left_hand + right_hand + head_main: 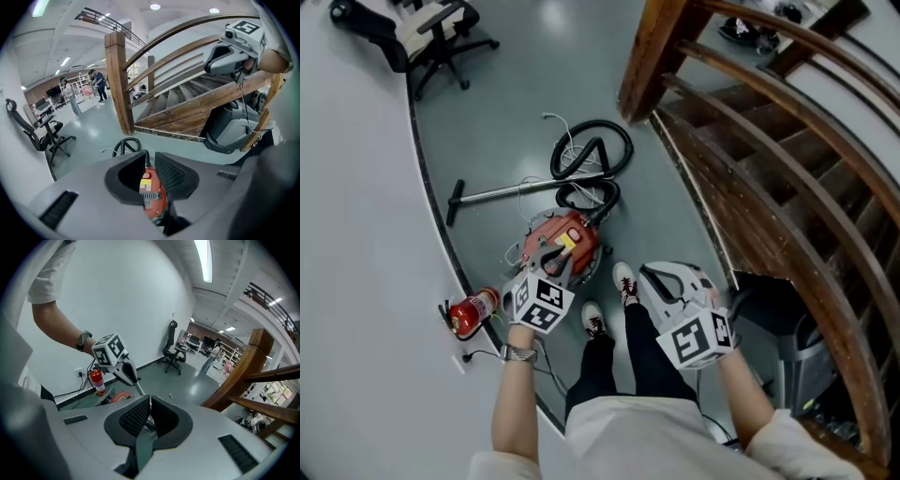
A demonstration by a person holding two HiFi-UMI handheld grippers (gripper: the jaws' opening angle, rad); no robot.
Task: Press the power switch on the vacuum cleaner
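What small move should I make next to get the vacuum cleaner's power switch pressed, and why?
Probably lower the left claw straight toward the red vacuum cleaner on the floor. Its jaws stand slightly apart, empty, and the vacuum's top shows through the gap: lined up, but clearly short of contact, so nothing is pressed yet.

One vacuum cleaner, one extinguisher, one chair.

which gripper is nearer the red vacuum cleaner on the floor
Left. The left gripper hangs right over the vacuum cleaner, which shows between its jaws. The right gripper is off to the side, above the person's shoes.
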